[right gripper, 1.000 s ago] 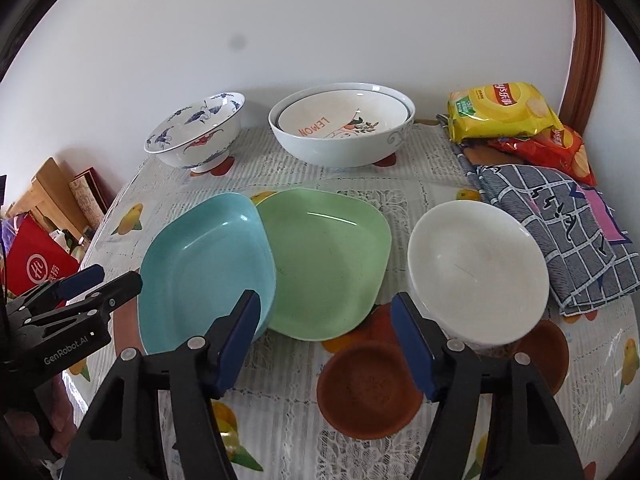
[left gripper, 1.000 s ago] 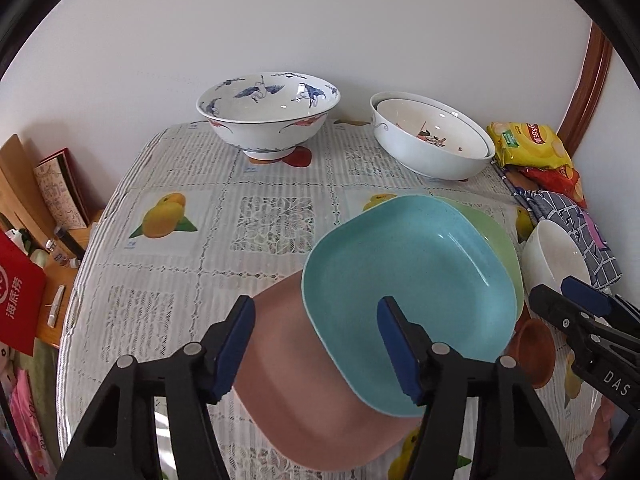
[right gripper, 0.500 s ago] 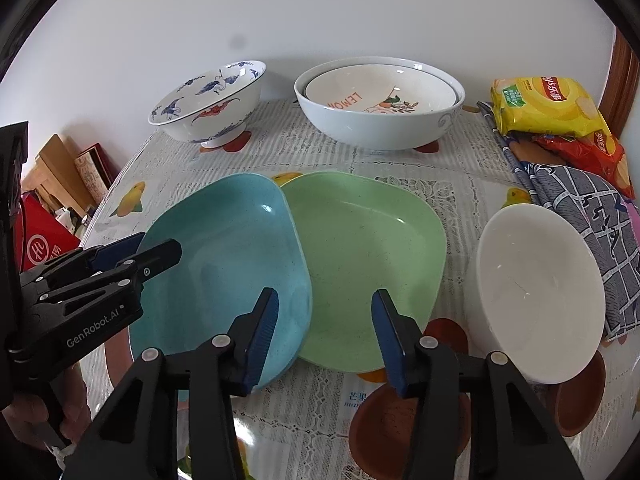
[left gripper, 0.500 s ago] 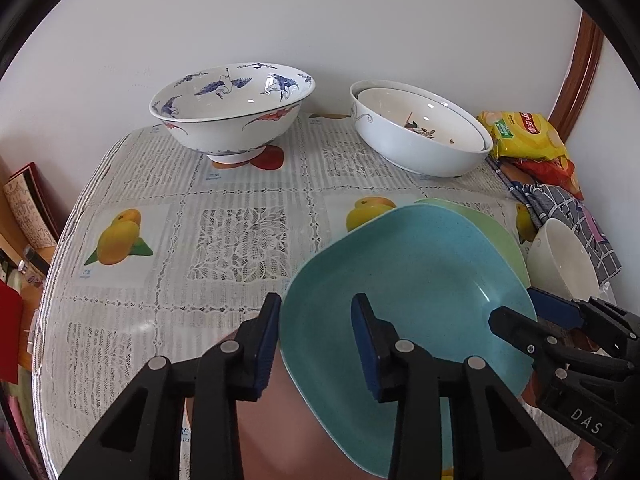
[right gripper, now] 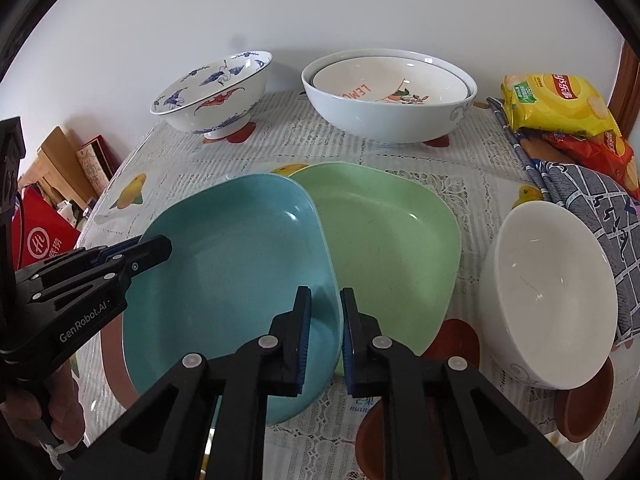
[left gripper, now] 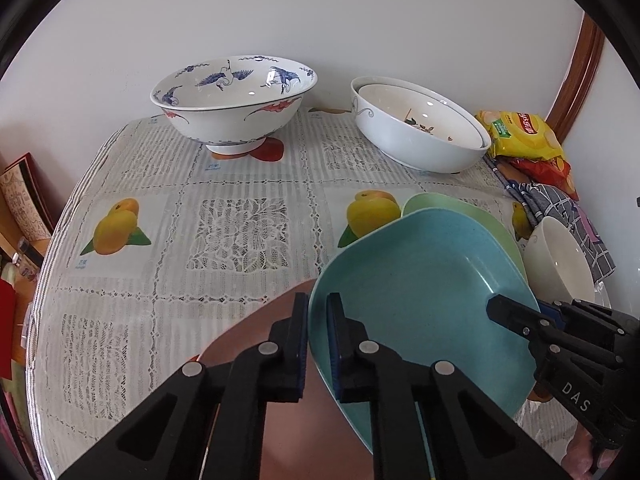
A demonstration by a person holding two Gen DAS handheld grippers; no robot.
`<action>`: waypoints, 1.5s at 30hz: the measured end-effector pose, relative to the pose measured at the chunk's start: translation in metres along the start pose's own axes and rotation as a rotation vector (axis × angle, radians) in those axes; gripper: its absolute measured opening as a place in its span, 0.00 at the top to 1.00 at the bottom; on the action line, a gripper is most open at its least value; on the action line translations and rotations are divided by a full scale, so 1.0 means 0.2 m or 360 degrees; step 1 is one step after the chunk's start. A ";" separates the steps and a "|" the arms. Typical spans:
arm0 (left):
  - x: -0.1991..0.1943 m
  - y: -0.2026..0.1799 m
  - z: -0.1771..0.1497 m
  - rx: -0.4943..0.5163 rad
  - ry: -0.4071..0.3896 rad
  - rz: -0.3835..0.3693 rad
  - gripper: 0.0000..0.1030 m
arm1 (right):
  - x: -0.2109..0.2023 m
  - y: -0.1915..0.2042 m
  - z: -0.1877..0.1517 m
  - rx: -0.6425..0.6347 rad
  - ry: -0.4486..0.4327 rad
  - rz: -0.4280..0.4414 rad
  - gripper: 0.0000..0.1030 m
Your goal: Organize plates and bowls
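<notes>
Both tongs are closed down narrow on the blue plate (right gripper: pixel 232 280), one on each side. My left gripper (left gripper: pixel 318 336) has its pads on either side of the plate's left rim, and my right gripper (right gripper: pixel 324 332) pinches the right rim in the same way. I judge that I hold it with two hands because the plate is wide and shallow — one pinch on one edge would let it tip.

The blue plate sits with its right edge over the green plate (right gripper: pixel 388 252) and its left part over a brown-pink plate (left gripper: pixel 248 344), so the three overlap in a row near the front of the table (left gripper: pixel 236 236). Whether it is already lifted or rests on them, I cannot tell. My guess is that the plates are meant to be stacked, and this one must go on top of the green one or the brown-pink one.

At the back stand a blue-and-white crane bowl (left gripper: pixel 234 100) and a white bowl with a smaller bowl nested in it (right gripper: pixel 390 92). A plain white bowl (right gripper: pixel 552 296) is at the right, beside a checked cloth (right gripper: pixel 592 200).

Writing I can read: "LEMO…" upside down inside the nested bowl, "GenRobot.AI" on the left gripper's body, "DAS" on the right one. The yellow chips bag (right gripper: pixel 556 104) has a red logo — too small for me to read.
</notes>
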State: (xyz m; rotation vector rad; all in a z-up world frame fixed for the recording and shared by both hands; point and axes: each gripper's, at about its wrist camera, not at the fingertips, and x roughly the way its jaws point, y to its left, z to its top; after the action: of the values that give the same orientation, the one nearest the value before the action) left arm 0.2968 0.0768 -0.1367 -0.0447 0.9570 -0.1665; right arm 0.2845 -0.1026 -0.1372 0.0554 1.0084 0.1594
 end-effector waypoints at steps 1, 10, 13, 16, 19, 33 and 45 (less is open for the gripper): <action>-0.01 0.00 0.00 -0.0003 0.0000 -0.0004 0.91 | 0.00 0.00 0.00 0.0002 0.0004 0.0008 0.87; -0.11 -0.05 -0.01 0.0007 -0.0032 -0.0013 0.91 | -0.13 -0.01 -0.01 -0.0002 -0.0059 0.0002 0.88; -0.17 -0.07 -0.01 0.0012 -0.0055 -0.0013 0.91 | -0.19 -0.02 -0.02 0.0006 -0.0082 0.0015 0.88; -0.22 -0.09 -0.02 0.0015 -0.0072 -0.0010 0.91 | -0.25 -0.02 -0.03 0.0008 -0.0100 0.0023 0.88; -0.28 -0.10 -0.03 0.0023 -0.0090 0.0010 0.91 | -0.31 0.00 -0.05 -0.0007 -0.0124 0.0026 0.89; -0.45 -0.01 -0.17 -0.0031 -0.0104 0.0112 0.91 | -0.38 0.15 -0.14 -0.0069 -0.0125 0.0102 0.89; -0.32 0.17 -0.29 -0.0121 0.0011 0.0164 0.91 | -0.17 0.29 -0.22 -0.0109 0.0009 0.0157 0.89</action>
State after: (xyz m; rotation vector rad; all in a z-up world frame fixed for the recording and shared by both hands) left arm 0.2167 0.1232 -0.1216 -0.0648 0.9698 -0.0353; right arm 0.2238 -0.0530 -0.1241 0.0420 1.0054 0.2841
